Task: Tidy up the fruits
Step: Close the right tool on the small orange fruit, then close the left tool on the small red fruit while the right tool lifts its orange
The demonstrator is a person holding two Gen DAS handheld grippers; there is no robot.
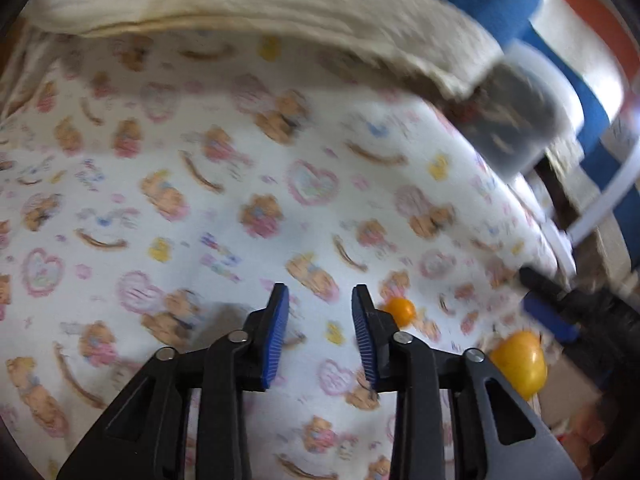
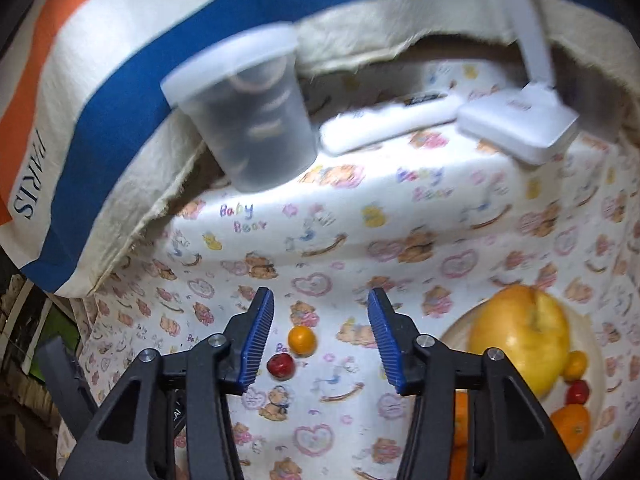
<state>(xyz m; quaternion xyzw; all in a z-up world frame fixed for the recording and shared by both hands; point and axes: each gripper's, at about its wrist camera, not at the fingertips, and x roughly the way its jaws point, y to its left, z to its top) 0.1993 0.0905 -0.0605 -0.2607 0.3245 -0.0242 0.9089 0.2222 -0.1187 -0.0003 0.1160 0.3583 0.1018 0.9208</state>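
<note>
I note both grippers empty with jaws parted, my right gripper (image 2: 321, 334) aimed at the loose orange tomato (image 2: 302, 340) and red tomato (image 2: 281, 366) on the bench cloth (image 2: 460, 216), apart from the plate (image 2: 454, 330) gathering the apple (image 2: 524, 344), left gripper (image 1: 320, 334) idle.
</note>
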